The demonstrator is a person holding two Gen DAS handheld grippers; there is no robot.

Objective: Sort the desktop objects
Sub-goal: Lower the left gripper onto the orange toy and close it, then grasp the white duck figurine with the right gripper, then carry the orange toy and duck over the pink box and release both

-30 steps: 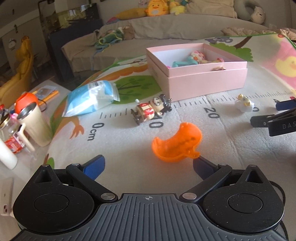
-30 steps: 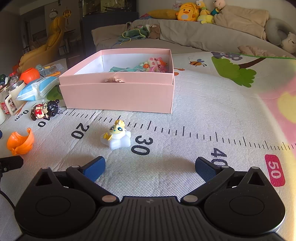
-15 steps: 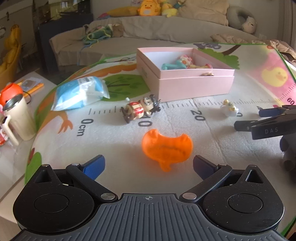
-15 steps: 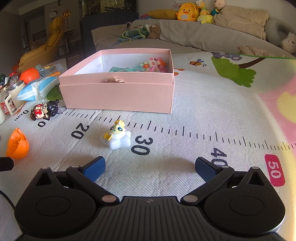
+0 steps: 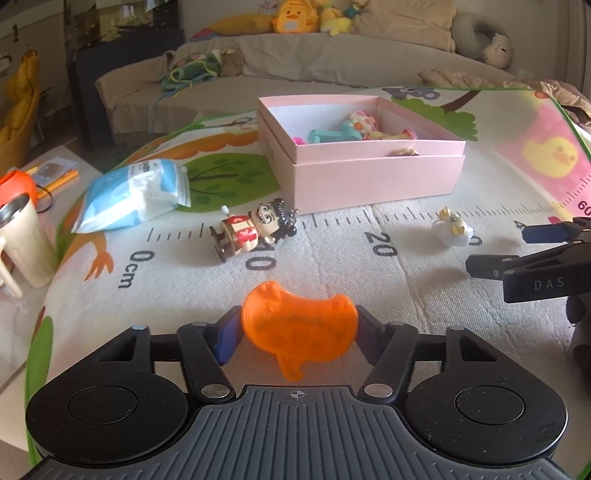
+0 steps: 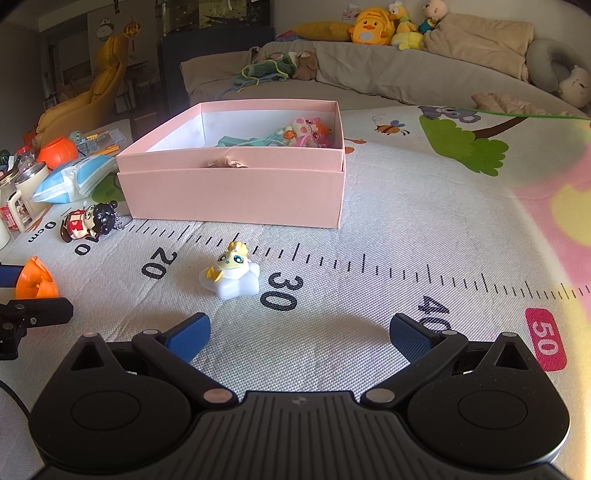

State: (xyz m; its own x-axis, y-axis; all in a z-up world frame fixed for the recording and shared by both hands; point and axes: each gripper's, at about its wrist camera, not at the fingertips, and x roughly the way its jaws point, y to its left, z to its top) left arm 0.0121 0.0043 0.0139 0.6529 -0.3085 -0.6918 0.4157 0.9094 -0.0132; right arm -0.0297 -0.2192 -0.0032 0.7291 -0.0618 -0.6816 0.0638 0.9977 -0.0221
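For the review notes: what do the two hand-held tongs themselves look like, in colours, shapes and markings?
Both match: the left tongs and right tongs have a ribbed dark grey body, two round black discs, black linkage arms with silver pivot pins, and blue pads. The right tongs' side reads "DAS" in white. No hand or sleeve shows.

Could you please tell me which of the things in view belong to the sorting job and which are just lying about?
Part of the job:
- orange toy, gripped by the left gripper, whose jaws have just closed on it
- pink box with toys inside
- wind-up figure
- white star toy
- right gripper, jaws open

Lying about:
- blue-and-white pouch
- cream mug
- sofa plush toys
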